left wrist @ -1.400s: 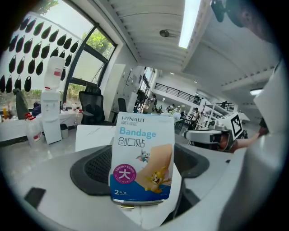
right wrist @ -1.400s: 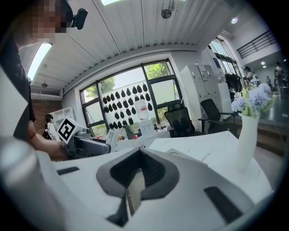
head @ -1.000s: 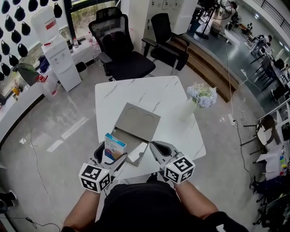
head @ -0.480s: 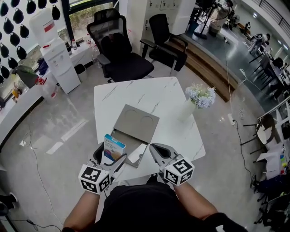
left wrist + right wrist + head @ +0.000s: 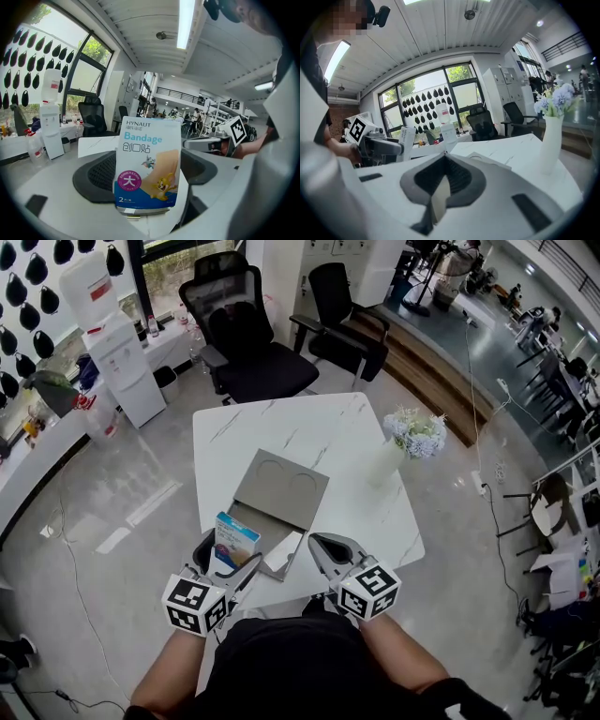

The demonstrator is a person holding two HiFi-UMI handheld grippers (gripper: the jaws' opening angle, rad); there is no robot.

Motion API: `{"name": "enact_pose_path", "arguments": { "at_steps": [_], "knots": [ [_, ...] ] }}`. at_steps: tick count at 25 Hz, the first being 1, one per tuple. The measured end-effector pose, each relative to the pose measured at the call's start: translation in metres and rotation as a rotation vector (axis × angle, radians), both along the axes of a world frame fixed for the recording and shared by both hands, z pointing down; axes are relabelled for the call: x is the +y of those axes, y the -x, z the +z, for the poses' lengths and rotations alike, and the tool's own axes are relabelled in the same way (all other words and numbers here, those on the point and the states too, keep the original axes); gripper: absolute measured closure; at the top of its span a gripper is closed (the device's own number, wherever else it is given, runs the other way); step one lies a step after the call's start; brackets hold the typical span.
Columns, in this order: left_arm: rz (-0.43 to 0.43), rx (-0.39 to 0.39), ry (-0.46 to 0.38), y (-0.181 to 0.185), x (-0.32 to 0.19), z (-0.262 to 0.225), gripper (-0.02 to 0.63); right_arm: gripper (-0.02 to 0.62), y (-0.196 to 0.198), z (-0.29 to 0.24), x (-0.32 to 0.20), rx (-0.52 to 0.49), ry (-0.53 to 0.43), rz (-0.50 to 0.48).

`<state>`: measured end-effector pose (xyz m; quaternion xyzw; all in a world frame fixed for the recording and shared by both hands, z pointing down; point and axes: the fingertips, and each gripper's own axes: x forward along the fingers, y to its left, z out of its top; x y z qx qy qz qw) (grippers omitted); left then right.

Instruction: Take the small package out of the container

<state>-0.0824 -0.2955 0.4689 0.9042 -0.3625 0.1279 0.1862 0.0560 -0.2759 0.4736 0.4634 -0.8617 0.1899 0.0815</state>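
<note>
Only the left gripper view shows the package's (image 5: pixel 147 166) front: blue and white, printed "Bandage", standing upright with its lower edge clamped between the left gripper's (image 5: pixel 225 563) pads. The head view places it at the container's (image 5: pixel 281 488) near-left corner, by the table's (image 5: pixel 281 432) near edge. Whether it hangs clear of the tray cannot be told.

The right gripper view shows the right gripper's (image 5: pixel 317 545) jaws drawn together. Only a thin pale sliver lies between the pads, and what it is cannot be told. In the head view its tip sits just beside the container's near-right corner.

There is one package, one container with its grey lid folded toward the far edge, and two round recesses in that lid. One vase (image 5: pixel 386 465) stands near the right edge. Two chairs (image 5: pixel 253 362) stand beyond the far edge.

The table's far half is bare, as is the strip between container and vase. The container's near end lies close to the near edge.
</note>
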Motion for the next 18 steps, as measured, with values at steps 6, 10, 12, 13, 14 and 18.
{"name": "enact_pose_path", "arguments": {
  "at_steps": [6,10,12,13,14,18],
  "knots": [
    [0.012,-0.016,0.007,-0.002,0.000,0.004,0.178,0.594,-0.001,0.002,0.000,-0.002,0.006,0.010],
    [0.020,-0.018,0.006,-0.002,0.000,0.003,0.178,0.594,0.000,0.002,-0.001,-0.001,0.005,0.017],
    [0.026,-0.021,0.001,-0.003,-0.001,0.003,0.178,0.595,-0.001,0.002,-0.001,0.000,0.006,0.019],
    [0.028,-0.026,-0.003,-0.004,-0.001,0.003,0.178,0.595,-0.001,0.002,-0.001,0.001,0.006,0.018],
    [0.030,-0.031,-0.006,-0.005,-0.001,0.004,0.178,0.595,-0.002,0.003,-0.001,0.002,0.008,0.016],
    [0.039,-0.042,-0.011,-0.015,0.002,0.007,0.178,0.594,-0.007,0.007,0.001,0.007,0.015,0.007]
  ]
}}
